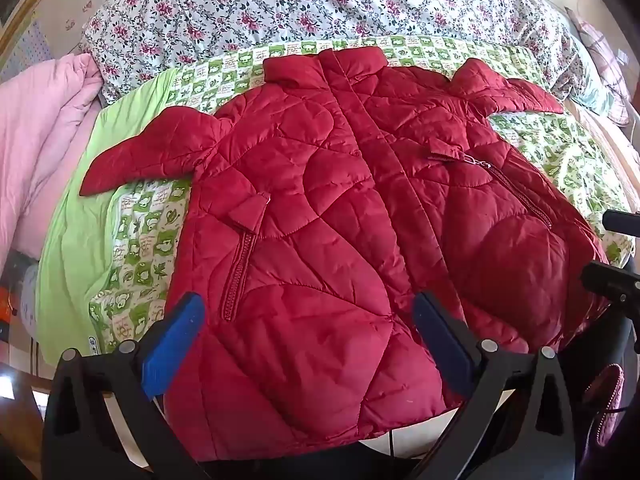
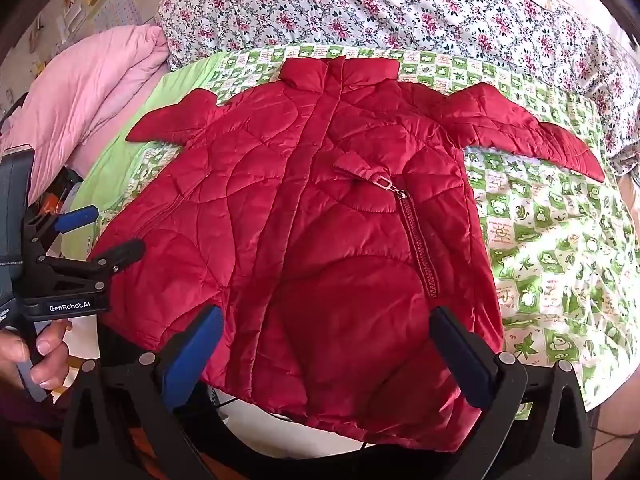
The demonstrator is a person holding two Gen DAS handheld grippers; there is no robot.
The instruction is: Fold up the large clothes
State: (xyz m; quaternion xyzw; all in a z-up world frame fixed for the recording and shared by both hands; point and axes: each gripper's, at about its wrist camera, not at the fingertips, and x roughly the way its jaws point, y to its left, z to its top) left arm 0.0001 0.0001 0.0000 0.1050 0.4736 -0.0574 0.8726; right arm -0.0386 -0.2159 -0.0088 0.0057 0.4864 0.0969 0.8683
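A red quilted jacket (image 1: pixel 340 208) lies front up and zipped on the bed, collar at the far side, both sleeves spread out, hem hanging over the near edge. It also shows in the right wrist view (image 2: pixel 328 220). My left gripper (image 1: pixel 308 320) is open and empty, hovering over the hem on the jacket's left half. My right gripper (image 2: pixel 326 332) is open and empty over the hem on the right half. The left gripper (image 2: pixel 108 236) shows at the left of the right wrist view, open, held by a hand.
A green patterned sheet (image 1: pixel 140 248) covers the bed under the jacket. A floral quilt (image 1: pixel 280 4) is piled at the far side. A pink blanket (image 1: pixel 44 128) lies at the left. The bed's near edge runs under the hem.
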